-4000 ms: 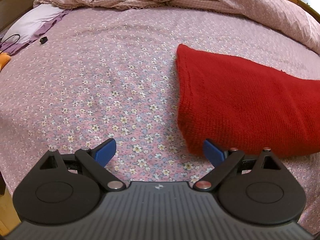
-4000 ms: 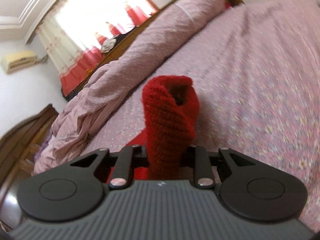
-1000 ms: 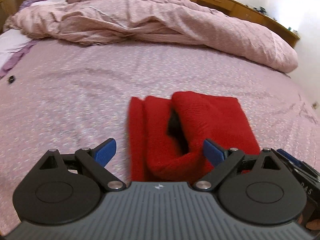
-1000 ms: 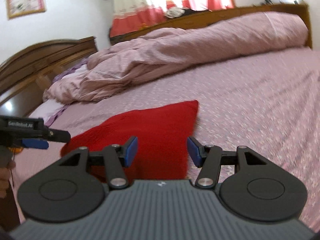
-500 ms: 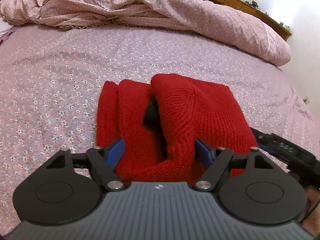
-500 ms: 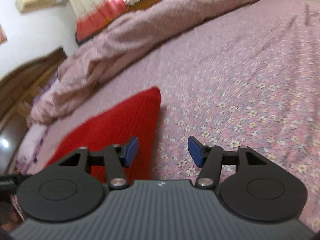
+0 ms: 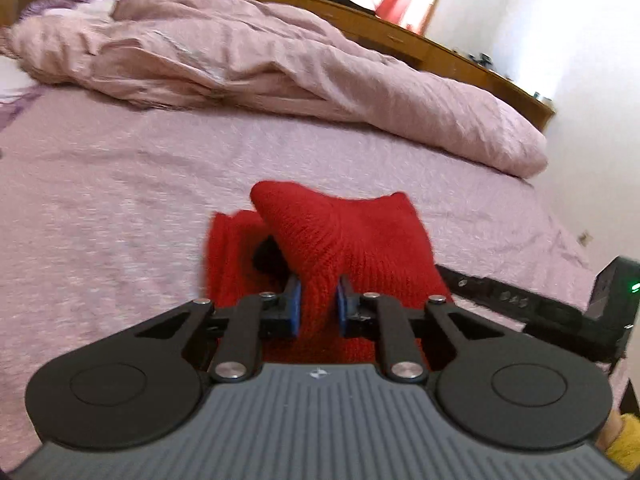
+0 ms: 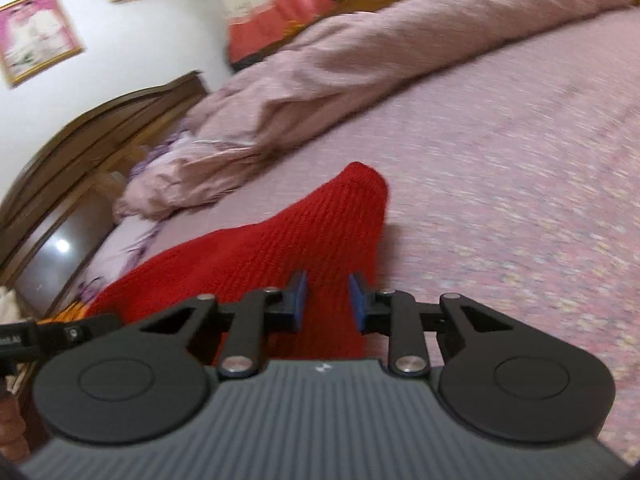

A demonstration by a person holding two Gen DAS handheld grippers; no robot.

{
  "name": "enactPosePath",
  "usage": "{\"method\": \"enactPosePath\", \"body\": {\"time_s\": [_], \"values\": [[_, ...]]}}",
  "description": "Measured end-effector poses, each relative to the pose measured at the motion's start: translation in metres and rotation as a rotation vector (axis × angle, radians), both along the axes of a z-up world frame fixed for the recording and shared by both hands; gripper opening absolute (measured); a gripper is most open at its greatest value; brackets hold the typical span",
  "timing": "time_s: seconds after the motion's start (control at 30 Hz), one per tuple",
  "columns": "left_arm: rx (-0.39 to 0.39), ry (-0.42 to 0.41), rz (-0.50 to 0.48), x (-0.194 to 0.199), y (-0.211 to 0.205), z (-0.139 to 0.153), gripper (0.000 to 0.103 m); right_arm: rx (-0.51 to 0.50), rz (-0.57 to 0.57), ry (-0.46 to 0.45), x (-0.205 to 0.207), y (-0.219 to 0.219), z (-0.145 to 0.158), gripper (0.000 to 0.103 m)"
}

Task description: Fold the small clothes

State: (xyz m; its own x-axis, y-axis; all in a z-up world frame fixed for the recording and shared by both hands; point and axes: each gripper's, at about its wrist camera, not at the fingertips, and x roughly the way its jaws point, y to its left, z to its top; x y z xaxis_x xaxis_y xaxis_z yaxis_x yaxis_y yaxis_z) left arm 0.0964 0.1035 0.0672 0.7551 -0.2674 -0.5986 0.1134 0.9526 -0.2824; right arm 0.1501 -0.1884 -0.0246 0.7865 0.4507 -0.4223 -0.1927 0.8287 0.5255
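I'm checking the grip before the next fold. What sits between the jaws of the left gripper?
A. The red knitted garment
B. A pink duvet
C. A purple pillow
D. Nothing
A: the left gripper has its closing jaws on a raised fold of the red knitted garment.

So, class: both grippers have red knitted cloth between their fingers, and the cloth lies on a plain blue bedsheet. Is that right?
Not quite. The bedsheet is pink with a small floral print, not plain blue; the right wrist view shows it. The rest holds: the left gripper and right gripper are closing with the red knitted cloth between their fingers.
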Motion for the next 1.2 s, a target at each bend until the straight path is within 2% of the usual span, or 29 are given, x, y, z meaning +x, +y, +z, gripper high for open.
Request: {"method": "enactPosePath", "body": {"time_s": [0.07, 0.17, 0.3, 0.47, 0.57, 0.73, 0.9, 1.0, 1.2], "values": [[-0.003, 0.043, 0.036, -0.002, 0.015, -0.014, 0.020, -0.023, 0.056, -0.030, -0.003, 0.017, 0.009, 0.028], [-0.040, 0.138, 0.099, -0.002, 0.032, -0.040, 0.020, -0.133, 0.091, -0.068, -0.007, 0.047, 0.016, 0.027], [-0.066, 0.180, 0.130, 0.001, 0.043, -0.064, 0.021, -0.182, 0.136, -0.074, -0.008, 0.068, 0.015, 0.027], [-0.059, 0.161, 0.144, 0.002, 0.045, -0.063, 0.028, -0.231, 0.134, -0.080, -0.004, 0.074, 0.011, 0.027], [-0.052, 0.113, 0.150, -0.004, 0.041, -0.049, 0.029, -0.228, 0.114, -0.071, -0.007, 0.069, 0.017, 0.027], [0.001, 0.044, 0.142, -0.004, 0.030, -0.032, 0.036, -0.221, 0.072, -0.116, -0.024, 0.065, 0.027, 0.028], [0.067, 0.110, 0.154, 0.005, 0.024, -0.042, 0.038, -0.301, 0.132, -0.129, -0.025, 0.083, 0.024, 0.028], [0.097, 0.147, 0.173, 0.003, 0.027, -0.055, 0.038, -0.269, 0.175, -0.095, -0.015, 0.091, 0.014, 0.029], [0.066, 0.162, 0.202, -0.001, 0.040, -0.062, 0.045, -0.325, 0.226, -0.134, -0.013, 0.109, 0.011, 0.030]]}}
